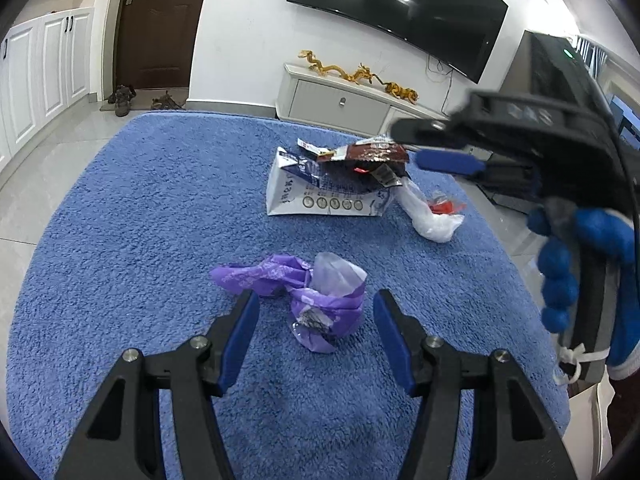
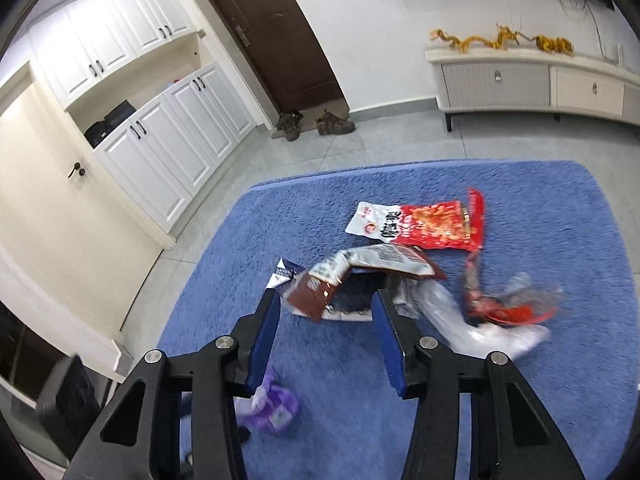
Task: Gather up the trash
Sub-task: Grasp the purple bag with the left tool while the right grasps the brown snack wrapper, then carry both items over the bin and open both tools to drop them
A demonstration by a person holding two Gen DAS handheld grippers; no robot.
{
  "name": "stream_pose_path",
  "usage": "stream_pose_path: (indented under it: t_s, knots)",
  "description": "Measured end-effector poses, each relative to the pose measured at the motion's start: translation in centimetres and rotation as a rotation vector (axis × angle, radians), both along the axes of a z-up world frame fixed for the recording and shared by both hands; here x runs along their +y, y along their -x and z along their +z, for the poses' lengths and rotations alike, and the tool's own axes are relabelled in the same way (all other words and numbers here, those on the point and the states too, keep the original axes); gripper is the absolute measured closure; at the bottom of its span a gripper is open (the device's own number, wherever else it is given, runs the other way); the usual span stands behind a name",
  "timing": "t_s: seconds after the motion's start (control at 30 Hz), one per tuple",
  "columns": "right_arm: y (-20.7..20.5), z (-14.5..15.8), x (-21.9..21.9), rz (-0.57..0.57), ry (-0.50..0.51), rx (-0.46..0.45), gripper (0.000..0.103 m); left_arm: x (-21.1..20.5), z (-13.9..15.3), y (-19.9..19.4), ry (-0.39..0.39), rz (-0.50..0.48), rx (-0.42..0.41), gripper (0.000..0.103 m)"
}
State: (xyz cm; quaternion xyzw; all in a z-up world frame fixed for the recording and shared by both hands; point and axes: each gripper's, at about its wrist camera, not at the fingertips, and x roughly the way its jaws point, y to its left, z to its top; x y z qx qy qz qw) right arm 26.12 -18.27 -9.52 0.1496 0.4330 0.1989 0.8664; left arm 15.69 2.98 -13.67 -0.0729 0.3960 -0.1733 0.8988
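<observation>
Hovering over the blue rug (image 1: 140, 220), the left gripper (image 1: 316, 312) gapes wide around a purple bag (image 1: 304, 292), gripping nothing; the right gripper (image 2: 326, 312) spreads empty above a brown wrapper (image 2: 316, 292).

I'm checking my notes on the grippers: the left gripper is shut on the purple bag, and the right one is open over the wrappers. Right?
Not quite. The left wrist view shows the left gripper open, its fingers either side of the purple bag, not clamped on it. The right gripper is open over the wrappers.

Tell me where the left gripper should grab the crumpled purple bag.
Probably grip the purple bag at its bunched middle, beside the upright clear plastic, coming straight down from above. The left gripper is open and already straddles that raised clump on the blue rug.
</observation>
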Motion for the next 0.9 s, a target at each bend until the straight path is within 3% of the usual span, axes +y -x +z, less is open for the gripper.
stream_pose_path:
  t_s: [0.13, 0.23, 0.3, 0.33, 0.47, 0.63, 0.9]
  knots:
    - [-1.4, -1.1, 0.9, -0.012, -0.029, 0.053, 0.068, -0.7, -0.6, -0.8, 0.003, -0.001, 0.025, 0.045]
    - [-2.0, -2.0, 0.9, -0.031, -0.060, 0.081, 0.086, -1.0, -1.2, -1.5, 0.008, 0.013, 0.052, 0.046]
    - [-2.0, -2.3, 0.6, -0.041, -0.084, 0.082, 0.095, -0.8, -1.7, -1.9, 0.025, 0.020, 0.069, 0.055]
    - [-1.8, -2.4, 0.4, -0.043, -0.088, 0.079, 0.096, -0.7, -1.9, -2.0, 0.044, 0.016, 0.083, 0.062]
    - [-0.7, -2.1, -0.3, -0.028, -0.090, 0.043, 0.101, -0.4, -2.0, -1.7, 0.059, 0.020, 0.077, 0.068]
    - [2.2, -1.3, -1.5, -0.004, -0.101, -0.003, 0.101, -0.1, -1.2, -0.1, 0.062, 0.005, 0.043, 0.070]
    - [9.4, -0.2, -3.6, 0.050, -0.033, -0.060, 0.101, 0.7, 1.1, 3.5, 0.022, -0.014, -0.020, 0.071]
